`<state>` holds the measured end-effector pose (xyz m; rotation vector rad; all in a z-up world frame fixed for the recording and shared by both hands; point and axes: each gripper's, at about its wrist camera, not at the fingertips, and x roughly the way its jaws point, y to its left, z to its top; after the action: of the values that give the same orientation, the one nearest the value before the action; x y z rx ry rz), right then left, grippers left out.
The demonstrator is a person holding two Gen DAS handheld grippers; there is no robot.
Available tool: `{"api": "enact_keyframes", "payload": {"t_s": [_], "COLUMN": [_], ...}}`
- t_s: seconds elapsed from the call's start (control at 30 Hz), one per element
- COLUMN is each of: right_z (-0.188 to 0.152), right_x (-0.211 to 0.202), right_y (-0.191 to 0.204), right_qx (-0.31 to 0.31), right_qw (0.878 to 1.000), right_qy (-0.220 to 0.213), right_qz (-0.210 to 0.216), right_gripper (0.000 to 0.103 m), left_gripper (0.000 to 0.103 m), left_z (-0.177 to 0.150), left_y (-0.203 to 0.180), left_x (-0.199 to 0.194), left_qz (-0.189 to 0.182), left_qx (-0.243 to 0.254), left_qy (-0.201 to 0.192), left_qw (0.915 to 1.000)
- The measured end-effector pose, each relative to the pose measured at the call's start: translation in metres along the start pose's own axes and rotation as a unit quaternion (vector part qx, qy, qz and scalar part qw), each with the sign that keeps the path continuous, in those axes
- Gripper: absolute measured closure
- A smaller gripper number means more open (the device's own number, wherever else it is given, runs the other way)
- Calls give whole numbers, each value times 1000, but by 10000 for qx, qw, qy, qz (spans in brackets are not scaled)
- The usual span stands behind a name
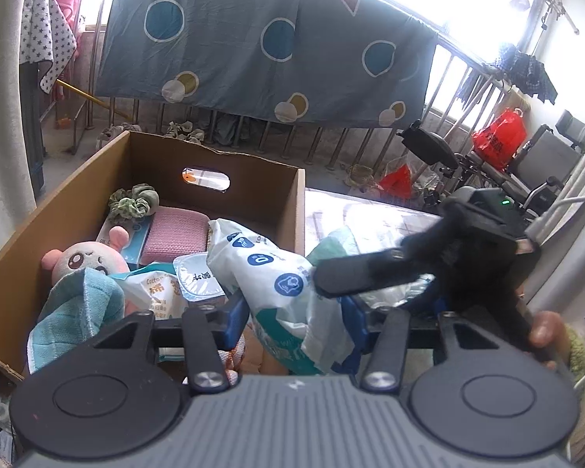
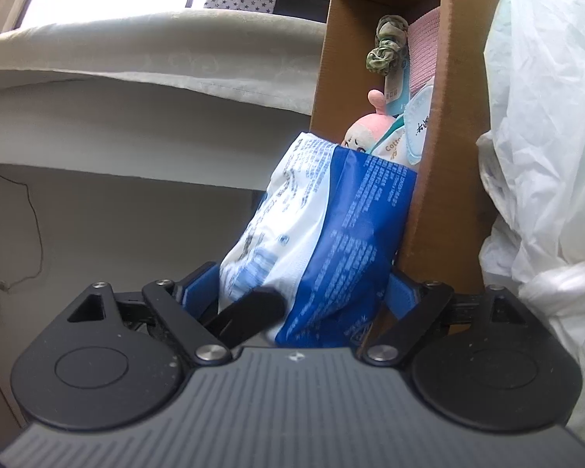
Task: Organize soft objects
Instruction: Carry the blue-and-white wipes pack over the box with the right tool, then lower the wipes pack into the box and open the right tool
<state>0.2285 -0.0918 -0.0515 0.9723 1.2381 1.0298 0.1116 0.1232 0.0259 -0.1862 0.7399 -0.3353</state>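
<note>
Cardboard box (image 1: 39, 241) holds a pink doll (image 1: 87, 259), scrunchie (image 1: 134, 201) and pink cloth (image 1: 175, 234); a wipes pack (image 1: 277, 292) leans in, between both grippers' part-open fingers (image 1: 234, 319), grip unclear.

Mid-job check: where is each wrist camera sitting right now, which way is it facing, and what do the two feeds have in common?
Left wrist: on the left gripper, looking forward and down into the cardboard box; the wipes pack sits between its blue fingers; the right gripper and a fingertip show at right.
Right wrist: on the right gripper, rolled sideways, looking along the box's side; its own blue fingers flank the pack.
Shared: the pack, the box, the pink plush toy and the green scrunchie.
</note>
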Motion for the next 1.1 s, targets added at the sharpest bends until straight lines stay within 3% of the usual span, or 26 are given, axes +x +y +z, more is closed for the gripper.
{"api": "enact_keyframes", "payload": {"t_s": [0.23, 0.33, 0.47, 0.53, 0.63, 0.7, 0.83, 0.97, 1.1], "right_z": [-2, 13, 55, 73, 92, 96, 91, 88, 98], "right_x": [-29, -34, 2, 31, 71, 92, 110, 103, 92], "right_y": [29, 59, 99, 111, 116, 113, 108, 111, 118], "right_qx": [-478, -999, -1622, -1774, -1857, -1842, -2048, -2234, -2210], "right_qw": [9984, 9913, 9708, 9565, 9327, 9234, 9045, 9052, 9078], "right_qy": [-152, -301, 0, 449, 874, 1106, 1426, 1218, 826], "right_qz": [-247, -796, -1768, -2274, -2966, -3181, -3457, -3404, -3467], "right_gripper": [14, 14, 14, 14, 15, 17, 50, 59, 60], "left_gripper": [55, 56, 56, 57, 57, 58, 59, 62, 62], "left_z": [-2, -3, -4, -4, -5, -6, -7, -1, 11], "left_y": [6, 2, -9, -16, -24, -28, -31, -24, -18], "left_x": [4, 4, 4, 6, 8, 9, 10, 10, 16], "left_qz": [135, 155, 251, 302, 360, 376, 385, 256, 103], "left_qx": [106, 285, 635, 820, 1076, 1220, 1362, 1311, 1333], "left_qy": [15, -33, -105, -137, -171, -190, -179, -197, -373], "left_qw": [9999, 9995, 9976, 9961, 9934, 9916, 9898, 9908, 9903]}}
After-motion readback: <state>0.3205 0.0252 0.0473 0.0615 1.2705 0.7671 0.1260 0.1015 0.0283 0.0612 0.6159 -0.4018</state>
